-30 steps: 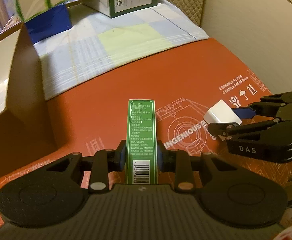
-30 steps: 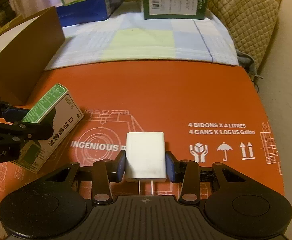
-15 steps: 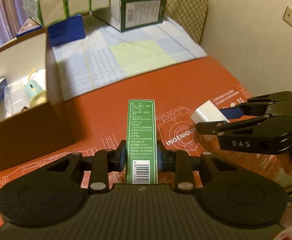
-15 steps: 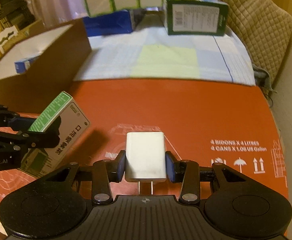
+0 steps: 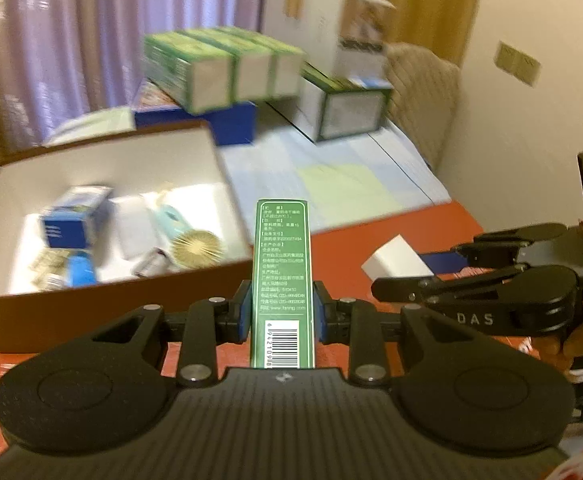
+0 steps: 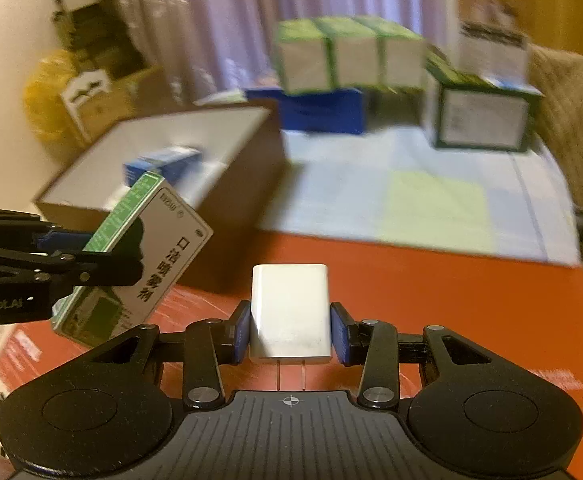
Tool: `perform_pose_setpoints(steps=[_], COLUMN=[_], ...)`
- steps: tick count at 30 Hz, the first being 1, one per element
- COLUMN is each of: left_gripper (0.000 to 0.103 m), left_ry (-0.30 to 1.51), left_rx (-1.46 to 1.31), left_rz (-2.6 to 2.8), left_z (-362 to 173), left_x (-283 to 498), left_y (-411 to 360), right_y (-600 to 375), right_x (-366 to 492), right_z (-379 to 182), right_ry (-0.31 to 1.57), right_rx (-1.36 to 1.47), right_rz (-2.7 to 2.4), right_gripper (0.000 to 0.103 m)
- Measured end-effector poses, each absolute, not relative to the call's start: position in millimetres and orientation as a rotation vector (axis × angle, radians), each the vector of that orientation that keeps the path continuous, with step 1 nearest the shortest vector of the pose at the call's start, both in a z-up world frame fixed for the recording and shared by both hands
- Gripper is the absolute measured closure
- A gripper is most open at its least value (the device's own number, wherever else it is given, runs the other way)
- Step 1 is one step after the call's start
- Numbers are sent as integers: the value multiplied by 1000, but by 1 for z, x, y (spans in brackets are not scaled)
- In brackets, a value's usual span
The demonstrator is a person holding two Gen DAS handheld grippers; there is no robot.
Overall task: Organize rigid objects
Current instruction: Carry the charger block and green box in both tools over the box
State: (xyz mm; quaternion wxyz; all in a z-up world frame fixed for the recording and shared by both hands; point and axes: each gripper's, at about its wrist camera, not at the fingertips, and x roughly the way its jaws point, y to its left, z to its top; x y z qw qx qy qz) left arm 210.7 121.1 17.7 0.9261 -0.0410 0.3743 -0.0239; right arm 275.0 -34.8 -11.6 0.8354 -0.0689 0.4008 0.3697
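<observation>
Green box (image 5: 282, 280) in left claw (image 5: 282, 314)

A flat orange-red printed cardboard sheet (image 6: 451, 300) covers the near part of the surface, and beyond it lies a pale checked cloth of blue, white and light green squares (image 6: 431, 200). An open brown cardboard box with a white inside (image 5: 103, 168) rests at the left, across the sheet's far edge. On the cloth's far end stand a dark blue flat box (image 6: 323, 108) and a green-edged carton with a white label (image 6: 483, 120).
</observation>
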Motion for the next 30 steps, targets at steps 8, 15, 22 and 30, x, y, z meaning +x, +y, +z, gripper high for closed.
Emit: perform_pose_setpoints(steps=[8,15,22,30], left_gripper=[78,78,78,78], left_ry=[675,623,642,709], left_rx=[-98,-97,-86,-96], left_rz=[98,196,240,220], left_z=[52,67,57,27], left_x=[202,210,232,254], left_y=[194,257,301,323], right_y=[41,103,147,173], right_x=[272,278,294,310], right_z=[13,21,7,-18], right_ry=[772,725,740,789], right_rx=[-143,-165,-205,-268], right_rz=[935,993,973,913], right_gripper=[65,65,65,65])
